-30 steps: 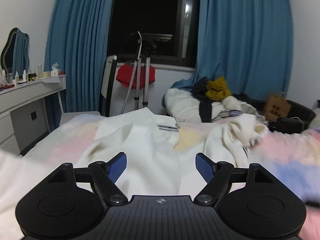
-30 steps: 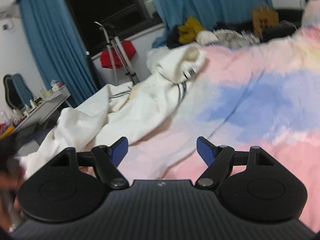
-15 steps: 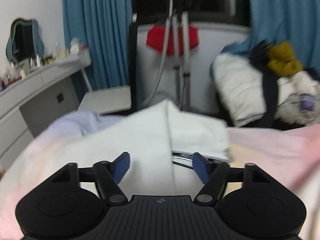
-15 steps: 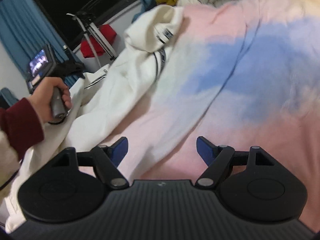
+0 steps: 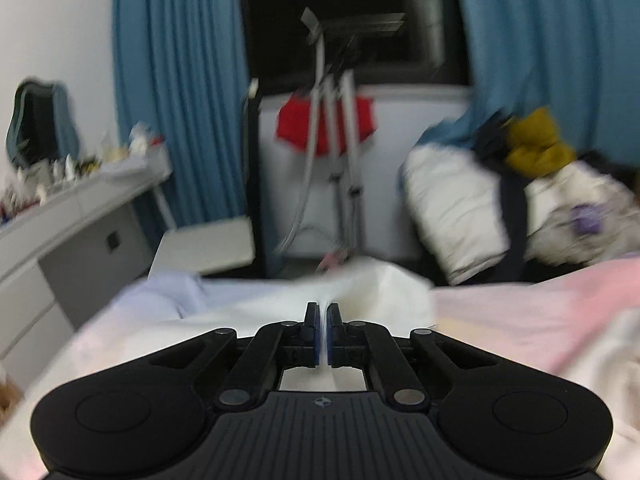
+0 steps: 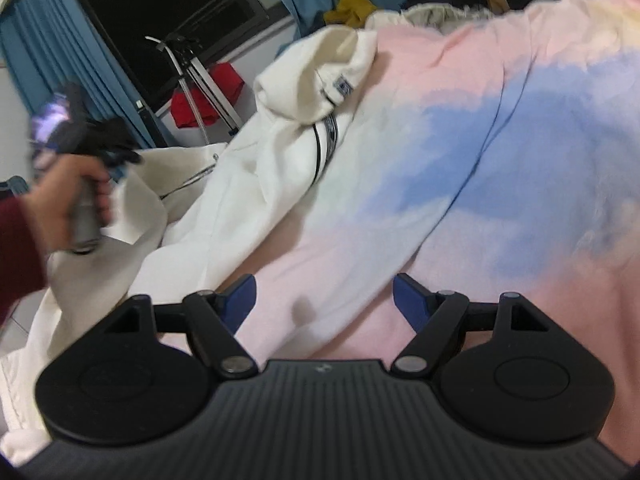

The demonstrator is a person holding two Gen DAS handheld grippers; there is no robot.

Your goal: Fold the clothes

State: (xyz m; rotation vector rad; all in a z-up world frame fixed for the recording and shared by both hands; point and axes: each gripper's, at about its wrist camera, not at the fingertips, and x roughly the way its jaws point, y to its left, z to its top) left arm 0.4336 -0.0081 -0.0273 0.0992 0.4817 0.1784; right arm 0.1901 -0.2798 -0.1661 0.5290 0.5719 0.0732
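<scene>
Both views differ: left gripper (image 5: 323, 326) clamped on white garment (image 5: 372, 292); right gripper (image 6: 323, 300) apart (over blanket (image 6: 480, 160)).

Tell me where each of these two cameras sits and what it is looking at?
Left wrist view: sits on the left gripper, looking along its shut fingers, which pinch the white fabric garment, toward the blue curtains.
Right wrist view: sits on the right gripper, fingers open, over the pink and blue blanket; the person's hand with a dark red sleeve shows at left.
Shared: both see the white garment, red cloth and metal stand.
</scene>
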